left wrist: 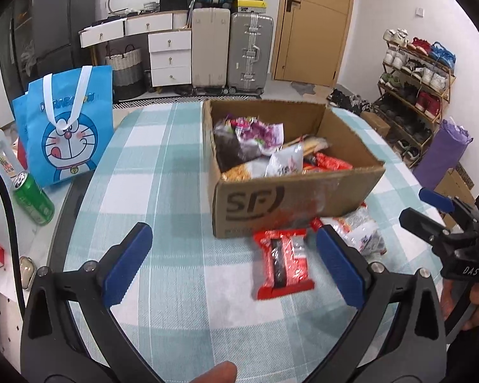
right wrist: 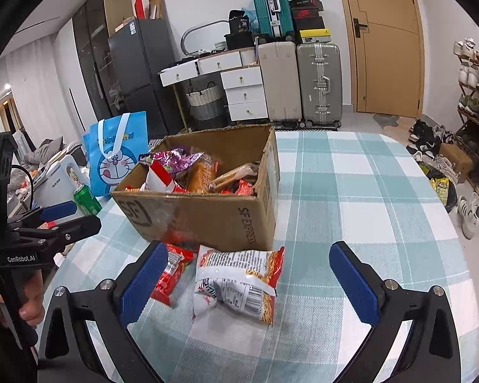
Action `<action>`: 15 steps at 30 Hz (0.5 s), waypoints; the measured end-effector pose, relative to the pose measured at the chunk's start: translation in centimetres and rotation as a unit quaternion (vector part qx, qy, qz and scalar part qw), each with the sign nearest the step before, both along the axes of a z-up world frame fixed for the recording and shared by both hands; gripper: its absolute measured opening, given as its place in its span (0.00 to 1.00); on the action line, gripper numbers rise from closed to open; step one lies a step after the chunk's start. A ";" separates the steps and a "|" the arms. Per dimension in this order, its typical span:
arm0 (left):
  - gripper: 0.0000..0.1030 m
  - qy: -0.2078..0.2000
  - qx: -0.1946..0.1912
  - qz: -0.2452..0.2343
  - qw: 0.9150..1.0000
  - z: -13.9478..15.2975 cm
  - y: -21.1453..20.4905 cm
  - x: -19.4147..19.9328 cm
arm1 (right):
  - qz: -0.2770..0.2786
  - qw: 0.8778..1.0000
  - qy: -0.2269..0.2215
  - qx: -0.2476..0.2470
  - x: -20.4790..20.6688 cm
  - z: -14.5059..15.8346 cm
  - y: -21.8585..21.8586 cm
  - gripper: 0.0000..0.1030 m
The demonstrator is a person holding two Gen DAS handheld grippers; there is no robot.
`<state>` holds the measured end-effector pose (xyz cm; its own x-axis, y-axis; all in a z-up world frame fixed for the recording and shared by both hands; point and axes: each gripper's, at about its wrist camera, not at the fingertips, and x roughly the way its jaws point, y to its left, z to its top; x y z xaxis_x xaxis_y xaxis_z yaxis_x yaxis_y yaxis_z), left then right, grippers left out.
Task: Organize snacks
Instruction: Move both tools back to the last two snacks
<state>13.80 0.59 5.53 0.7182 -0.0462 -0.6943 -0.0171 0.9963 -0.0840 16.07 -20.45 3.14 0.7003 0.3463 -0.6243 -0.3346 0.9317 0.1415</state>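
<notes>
Left wrist view: left tongs (left wrist: 233, 263) spread wide, nothing between the pads, hovering over the red packet (left wrist: 282, 266) that lies flat on the tabletop (left wrist: 163, 172) just in front of the cardboard box (left wrist: 290, 198). Right wrist view: right tongs (right wrist: 249, 282) also wide apart and empty, with the white-and-orange noodle bag (right wrist: 236, 287) lying on the cloth between the pads, not touched. The same red packet (right wrist: 169, 274) sits just beside that bag, partly behind the left pad in this view.

Step looks like picking the two loose snacks and dropping them into the box, which is already well filled with mixed packets. To do it well: come down straight over each pack, close across the narrow width, pinch the body rather than the thin crimped edge, and squeeze lightly since the noodle snack is probably brittle. Lift clear of the box wall before moving over it. Keep the two tongs from crossing; the packs are close together.

Materials: both packs glossy crinkly film, slippery, puffed with air, soft rectangular shapes. Box is corrugated brown card, flaps open, tape sheen on its front. Tabletop covered in woven teal-and-white check cloth, matte, likely to bunch if dragged.
</notes>
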 end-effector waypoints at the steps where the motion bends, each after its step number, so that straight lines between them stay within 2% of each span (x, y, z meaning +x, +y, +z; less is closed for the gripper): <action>1: 0.99 0.002 0.002 0.001 1.000 -0.2 0.1 0.0 | 0.000 1.000 0.002 -0.001 0.0 -0.1 0.0 0.99; 15: 0.99 0.038 0.001 -0.006 0.999 -3.2 -1.6 0.3 | 0.014 0.999 0.031 -0.018 0.4 -2.0 0.8 0.99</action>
